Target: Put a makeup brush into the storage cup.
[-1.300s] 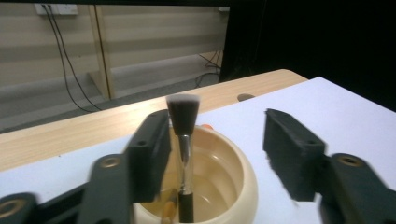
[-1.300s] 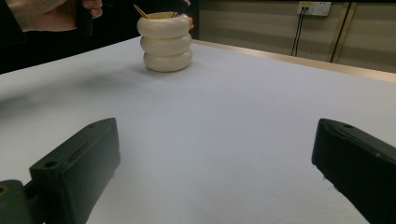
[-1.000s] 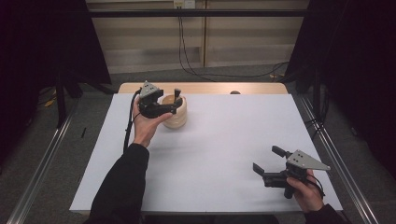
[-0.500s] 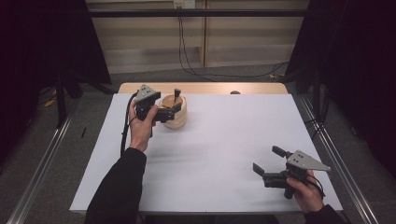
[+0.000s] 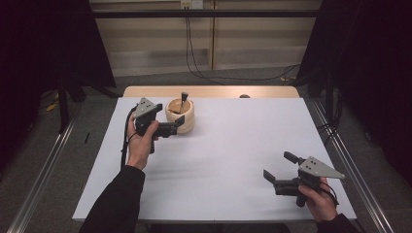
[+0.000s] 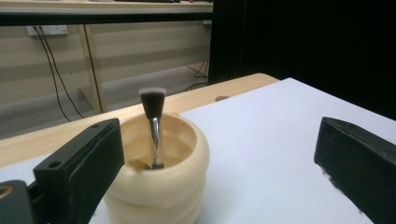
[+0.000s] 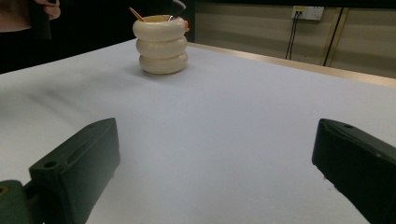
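Note:
A cream ringed pot stands at the back left of the white table sheet. A black-bristled brush stands upright in it. My left gripper sits just left of the pot, pointing at it. Its jaws have just been opening and stand open with nothing gripped. In the left gripper view the pot and brush sit close ahead, toward the left jaw of my left gripper. My right gripper rests open near the front right corner, with nothing between its fingers. The right gripper view looks past the right gripper to the far pot.
A thin wooden stick also leans in the pot. A bare strip of wooden tabletop runs behind the sheet. Metal rails flank the table, and cables hang on the back wall.
My left gripper has drawn back from the pot, toward the left and the near side. The brush stays upright in the pot. The right gripper has kept still.

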